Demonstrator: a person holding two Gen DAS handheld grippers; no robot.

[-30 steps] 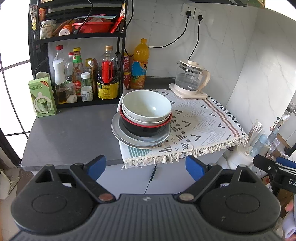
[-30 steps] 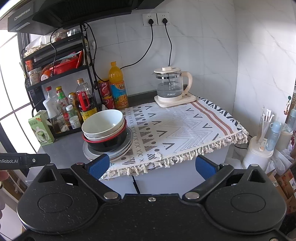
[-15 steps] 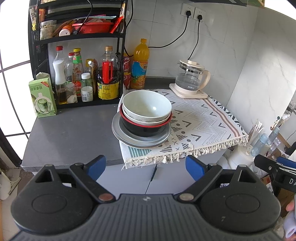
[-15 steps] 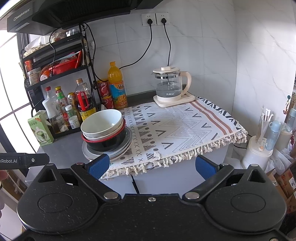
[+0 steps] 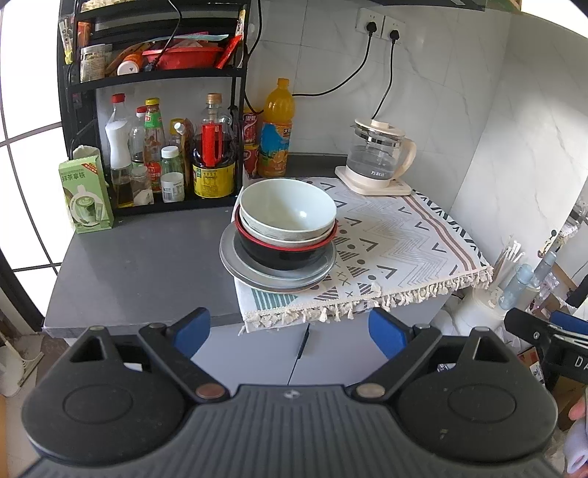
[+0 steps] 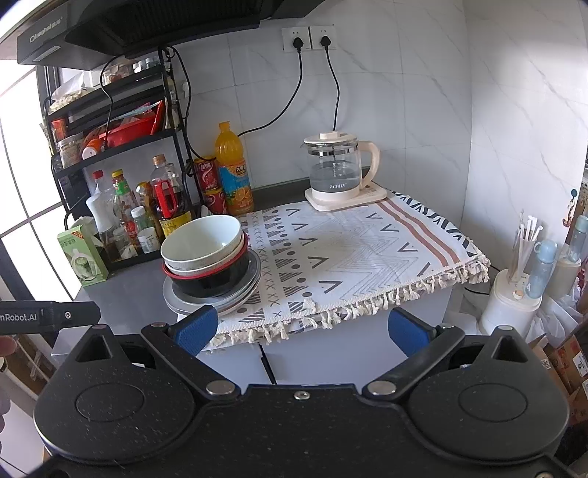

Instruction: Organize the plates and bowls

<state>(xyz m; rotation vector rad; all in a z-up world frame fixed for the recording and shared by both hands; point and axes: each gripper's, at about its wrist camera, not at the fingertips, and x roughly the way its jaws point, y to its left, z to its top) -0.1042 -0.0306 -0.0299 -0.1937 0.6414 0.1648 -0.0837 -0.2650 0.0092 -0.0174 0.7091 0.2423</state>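
Bowls (image 5: pixel 288 217) are sitting nested on grey plates (image 5: pixel 235 257) at the patterned cloth's (image 5: pixel 404 242) left edge. I am holding left gripper (image 5: pixel 290 332) and right gripper (image 6: pixel 300 327) spread, empty. Only the right view is showing the range hood (image 6: pixel 121 25).

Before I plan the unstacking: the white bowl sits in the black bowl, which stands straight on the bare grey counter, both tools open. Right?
Not quite. The black bowl stands on grey plates, not on the counter, as the left wrist view shows. The white bowl on top and both open tools are right.
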